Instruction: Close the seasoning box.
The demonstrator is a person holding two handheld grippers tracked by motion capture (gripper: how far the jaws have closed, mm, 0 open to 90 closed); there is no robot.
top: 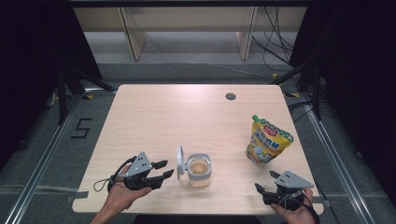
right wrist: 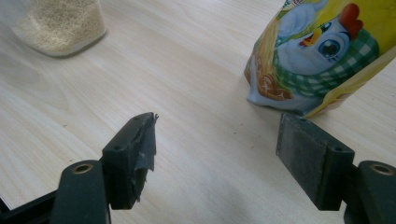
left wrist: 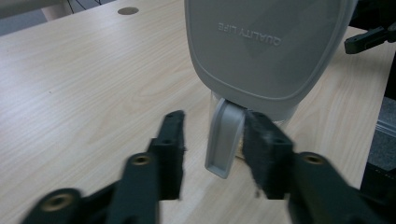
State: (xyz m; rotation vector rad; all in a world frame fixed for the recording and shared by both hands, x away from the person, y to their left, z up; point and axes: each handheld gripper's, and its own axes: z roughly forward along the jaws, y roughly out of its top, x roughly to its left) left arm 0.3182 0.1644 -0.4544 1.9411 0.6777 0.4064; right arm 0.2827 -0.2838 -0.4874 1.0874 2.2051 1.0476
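A: Black jaws on the left gripper (left wrist: 212, 144), what's btwn them?

B: Grey latch tab (left wrist: 225, 137) of the jar lid (left wrist: 266, 46), lower centre of the left gripper view. One pad touches its side, other pad stands off w/ a gap. Half-wide, no clamp.

A: And the jar?

B: Jar (top: 199, 170) sits bottom centre of the high view, grainy beige fill, lid flipped up on its left edge. Left gripper (top: 166, 169) is just beside that lid.

A: Right gripper (right wrist: 215, 144)?

B: Wide apart, nothing in it, bare wooden table (right wrist: 196, 70) btwn the pads. Yellow pouch (right wrist: 322, 51) upper right of its view, near but not touching. In the high view right gripper (top: 265, 181) is lower right, pouch (top: 267, 140) above it.
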